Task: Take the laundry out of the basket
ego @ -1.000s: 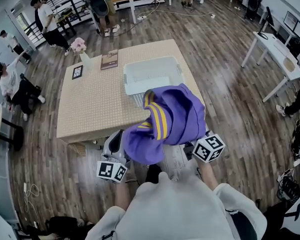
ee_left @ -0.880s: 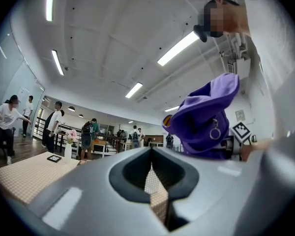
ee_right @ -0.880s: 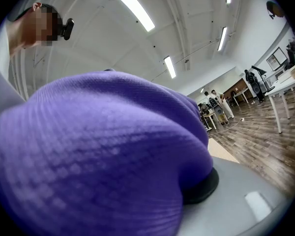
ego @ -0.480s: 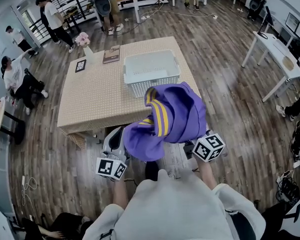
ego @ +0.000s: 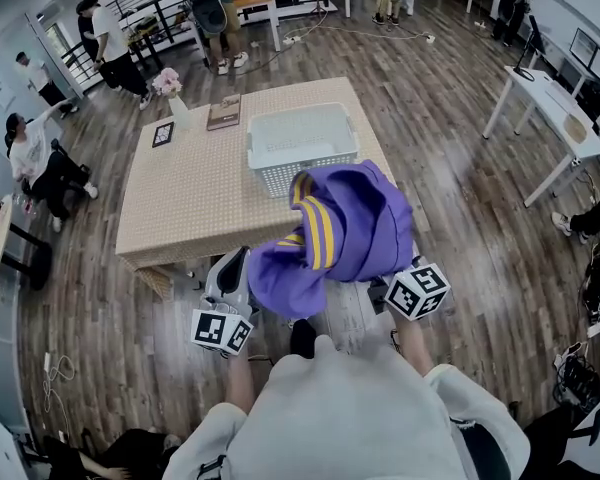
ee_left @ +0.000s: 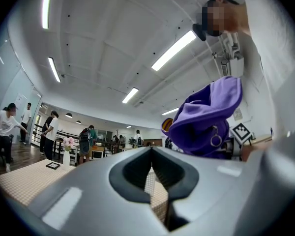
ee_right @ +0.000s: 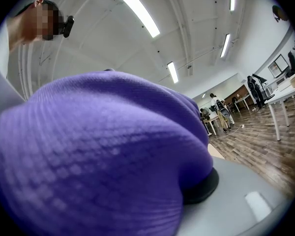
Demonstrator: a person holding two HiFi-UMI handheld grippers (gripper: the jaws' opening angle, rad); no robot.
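A purple garment with yellow stripes hangs in the air between the table's near edge and me. My right gripper is shut on it from the right, its jaws buried in the cloth. In the right gripper view the purple garment fills the picture, with only one dark pad showing. My left gripper stands to the garment's left, apart from it. Its tips meet with nothing between them, and the purple garment hangs to its right. The white laundry basket stands on the table.
On the table's far left stand a flower vase, a book and a small dark frame. Several people are at the left wall and at the back. A white desk stands at the right. Wooden floor surrounds the table.
The garment and both grippers have drawn back from the basket toward me. The basket's near side, covered by the cloth before, now shows.
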